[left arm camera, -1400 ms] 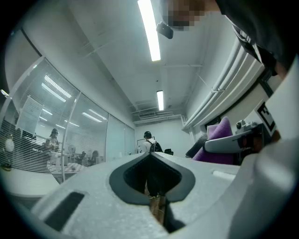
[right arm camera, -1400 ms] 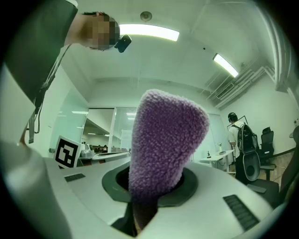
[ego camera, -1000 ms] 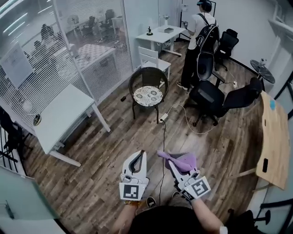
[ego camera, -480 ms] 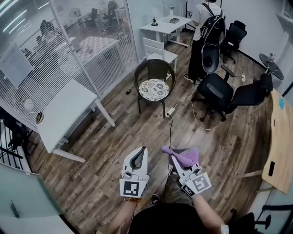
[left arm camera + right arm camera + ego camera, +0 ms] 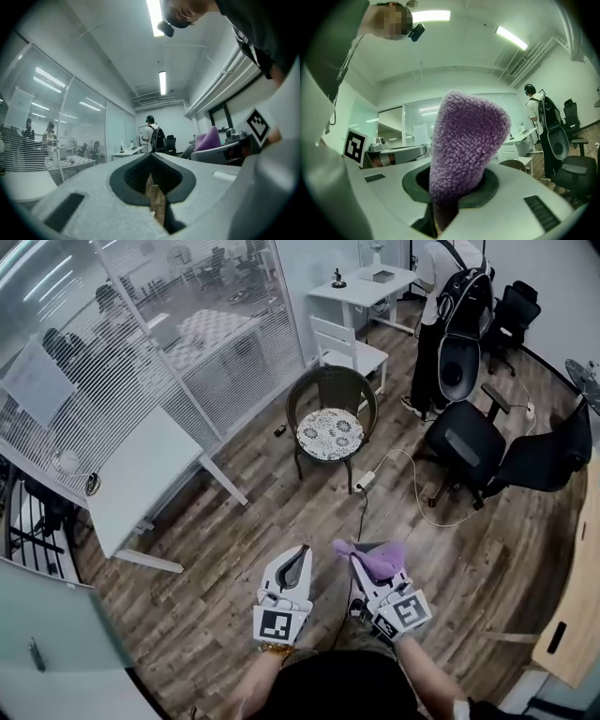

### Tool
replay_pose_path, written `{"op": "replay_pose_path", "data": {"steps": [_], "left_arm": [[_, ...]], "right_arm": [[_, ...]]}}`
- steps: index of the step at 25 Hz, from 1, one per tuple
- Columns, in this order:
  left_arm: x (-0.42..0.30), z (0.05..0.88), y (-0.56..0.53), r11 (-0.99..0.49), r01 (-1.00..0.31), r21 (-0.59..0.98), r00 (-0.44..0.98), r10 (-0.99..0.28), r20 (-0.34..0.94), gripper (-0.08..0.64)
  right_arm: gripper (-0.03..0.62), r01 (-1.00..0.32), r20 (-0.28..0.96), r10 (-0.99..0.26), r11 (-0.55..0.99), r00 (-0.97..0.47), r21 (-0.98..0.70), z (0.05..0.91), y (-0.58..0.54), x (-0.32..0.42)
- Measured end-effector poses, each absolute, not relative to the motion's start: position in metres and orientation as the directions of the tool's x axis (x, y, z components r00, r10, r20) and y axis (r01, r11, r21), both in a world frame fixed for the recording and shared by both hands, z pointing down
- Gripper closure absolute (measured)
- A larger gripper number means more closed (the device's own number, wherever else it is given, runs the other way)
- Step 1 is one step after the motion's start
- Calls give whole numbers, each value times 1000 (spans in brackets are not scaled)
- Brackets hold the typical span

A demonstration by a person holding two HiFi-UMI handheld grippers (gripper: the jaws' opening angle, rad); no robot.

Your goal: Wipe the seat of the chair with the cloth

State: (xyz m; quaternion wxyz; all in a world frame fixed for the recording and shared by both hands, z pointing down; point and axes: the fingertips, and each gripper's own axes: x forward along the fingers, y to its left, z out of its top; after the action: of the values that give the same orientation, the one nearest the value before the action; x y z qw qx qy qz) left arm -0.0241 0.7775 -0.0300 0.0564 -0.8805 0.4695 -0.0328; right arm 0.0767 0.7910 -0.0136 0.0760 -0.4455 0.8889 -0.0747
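We hold the right gripper (image 5: 354, 563) closed on the purple cloth (image 5: 378, 560), which stands up from between its jaws in a thick fold and flops a little to the right. The left gripper (image 5: 300, 552) is shut with nothing between its jaws, and the two sit side by side just in front of us, low in the head view. The chair (image 5: 333, 390) we mean to wipe stands well apart from both, straight ahead across the wooden floor, and its round patterned seat (image 5: 330, 433) lines up roughly between the two grippers. Neither hand is really nearer, but the right one carries the cloth and its jaws already point forward and slightly inward toward the seat, so we judge that arm will do the work. The curved back rises on the far side of the seat and the open front faces us, so a straight approach should bring the cloth over the front edge. The seat is round, so no wiping direction looks favoured. A white power strip (image 5: 364, 481) and its cable lie on the floor just in front of the chair, squarely in our path, and we judge it the thing to step around.
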Motion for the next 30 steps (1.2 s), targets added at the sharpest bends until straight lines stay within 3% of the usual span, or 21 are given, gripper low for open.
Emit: {"op": "replay_pose_path", "data": {"steps": [19, 30], "left_arm": [[14, 0, 600, -509, -859, -57, 509, -861, 8, 543], [-5, 7, 439, -558, -829, 36, 557, -829, -35, 543]], "right_arm": [[512, -764, -1, -787, 600, -617, -237, 26, 614, 124], [509, -768, 117, -760, 624, -639, -146, 16, 465, 80]]}}
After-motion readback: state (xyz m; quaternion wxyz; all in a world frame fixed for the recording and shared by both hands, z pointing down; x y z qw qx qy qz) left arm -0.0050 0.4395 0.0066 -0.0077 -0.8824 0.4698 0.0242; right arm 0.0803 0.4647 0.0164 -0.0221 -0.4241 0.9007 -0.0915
